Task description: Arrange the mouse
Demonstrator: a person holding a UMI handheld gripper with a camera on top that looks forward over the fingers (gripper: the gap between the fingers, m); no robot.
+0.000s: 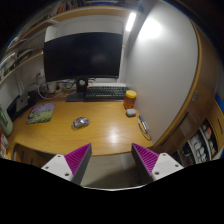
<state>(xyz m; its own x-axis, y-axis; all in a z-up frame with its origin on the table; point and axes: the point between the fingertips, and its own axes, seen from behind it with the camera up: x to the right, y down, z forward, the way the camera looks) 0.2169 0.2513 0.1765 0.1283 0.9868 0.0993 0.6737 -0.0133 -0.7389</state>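
- One wooden desk (105,135) fills the middle of the scene, with bare wood across its near half. That open area looks like the working space where a mouse would be set down.
- One dark monitor (85,55) stands at the far edge of the desk, facing the seat, so the input devices in front of it sit where a seated user would reach them.
- One keyboard (103,93) lies just in front of the monitor, slightly right of its centre and parallel to the far edge.
- One greenish flat item (41,114) rests on the left part of the desk; what it is cannot be told.
- One orange container (130,98) stands upright to the right of the keyboard, near the wall.
- One gripper (110,160) hovers above the near edge of the desk. Its two fingers (73,160) are spread wide with nothing between them, and both pink pads are in plain sight. I judge it is held high and back to survey the desk before going down.
- One mouse (80,122) lies on the bare wood left of centre, nearer than the keyboard and well beyond the fingers. It rests on its own, away from the usual place beside the keyboard, which is probably why it needs arranging.
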